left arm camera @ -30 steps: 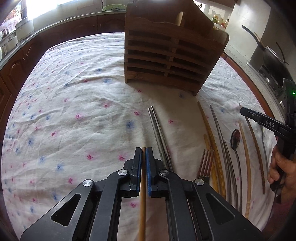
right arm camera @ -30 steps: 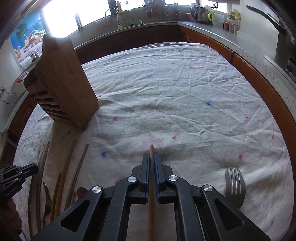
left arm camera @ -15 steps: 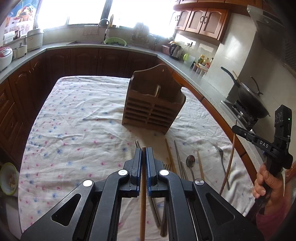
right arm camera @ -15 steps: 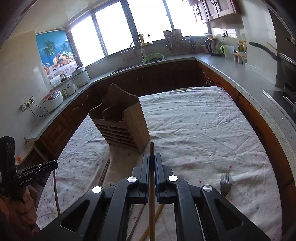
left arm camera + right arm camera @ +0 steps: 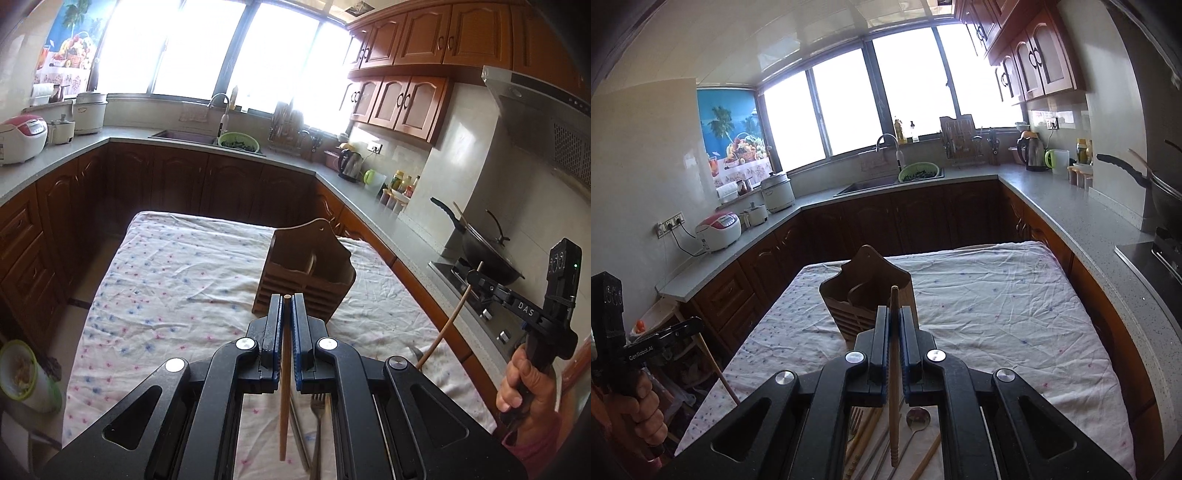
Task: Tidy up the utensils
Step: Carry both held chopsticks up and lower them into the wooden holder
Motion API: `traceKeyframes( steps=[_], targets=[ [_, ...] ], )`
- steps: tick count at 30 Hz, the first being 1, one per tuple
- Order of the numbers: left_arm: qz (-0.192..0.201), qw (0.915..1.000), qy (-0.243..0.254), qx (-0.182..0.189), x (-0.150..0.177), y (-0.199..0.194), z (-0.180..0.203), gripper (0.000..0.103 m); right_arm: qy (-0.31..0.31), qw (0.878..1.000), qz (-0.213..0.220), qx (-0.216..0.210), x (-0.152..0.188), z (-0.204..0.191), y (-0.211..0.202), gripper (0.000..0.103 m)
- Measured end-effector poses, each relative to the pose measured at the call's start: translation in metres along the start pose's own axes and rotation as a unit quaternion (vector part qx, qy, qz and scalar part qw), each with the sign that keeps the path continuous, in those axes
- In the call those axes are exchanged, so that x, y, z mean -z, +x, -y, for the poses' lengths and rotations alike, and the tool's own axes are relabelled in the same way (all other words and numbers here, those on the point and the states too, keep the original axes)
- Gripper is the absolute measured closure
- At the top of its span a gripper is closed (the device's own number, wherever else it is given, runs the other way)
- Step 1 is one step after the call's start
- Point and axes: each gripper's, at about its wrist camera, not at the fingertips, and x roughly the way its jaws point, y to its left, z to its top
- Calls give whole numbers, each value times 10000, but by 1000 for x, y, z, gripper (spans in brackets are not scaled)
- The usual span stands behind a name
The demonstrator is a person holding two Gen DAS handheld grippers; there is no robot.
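My left gripper [image 5: 286, 301] is shut on a wooden chopstick [image 5: 283, 391] and holds it high above the table. My right gripper [image 5: 894, 312] is shut on a second wooden chopstick [image 5: 894, 387], also lifted. It shows in the left wrist view [image 5: 471, 277] at the right with its chopstick [image 5: 447, 325] hanging down. The left gripper shows in the right wrist view [image 5: 696, 325]. The wooden utensil holder [image 5: 306, 273] stands on the table ahead of both; it also shows in the right wrist view [image 5: 857, 299].
More utensils lie on the flowered tablecloth [image 5: 177, 280] below the grippers: a fork [image 5: 317, 417], metal chopsticks [image 5: 299, 435], a spoon [image 5: 918, 417], wooden sticks [image 5: 864, 428]. Kitchen counters surround the table; a wok [image 5: 487, 254] sits on the stove at the right.
Both grippers have risen well above the table, each carrying its chopstick. The views have tilted up from the cloth to the kitchen, and the holder now looks smaller and farther.
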Motion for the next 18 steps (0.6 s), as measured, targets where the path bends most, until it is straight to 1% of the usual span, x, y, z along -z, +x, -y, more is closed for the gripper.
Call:
traceKeyframes(
  steps=[5,10,14,18],
  targets=[
    [351,9993,-96,2,-23,-1,-2,100,50,9995,290,-85,-15,-5,3,98],
    [698,9974,-136,127,-58,6,-1,100,128,9979,605,-186,-36,-11,15,98],
    [1087,9938,-175,163,-92,14,0,99,117,9964,794,-265,-58,-16,33,98],
    [1424,9894,-255,153,-126,30,1,99,97,9937,1092,-232,-83,-19,49,98]
  ],
)
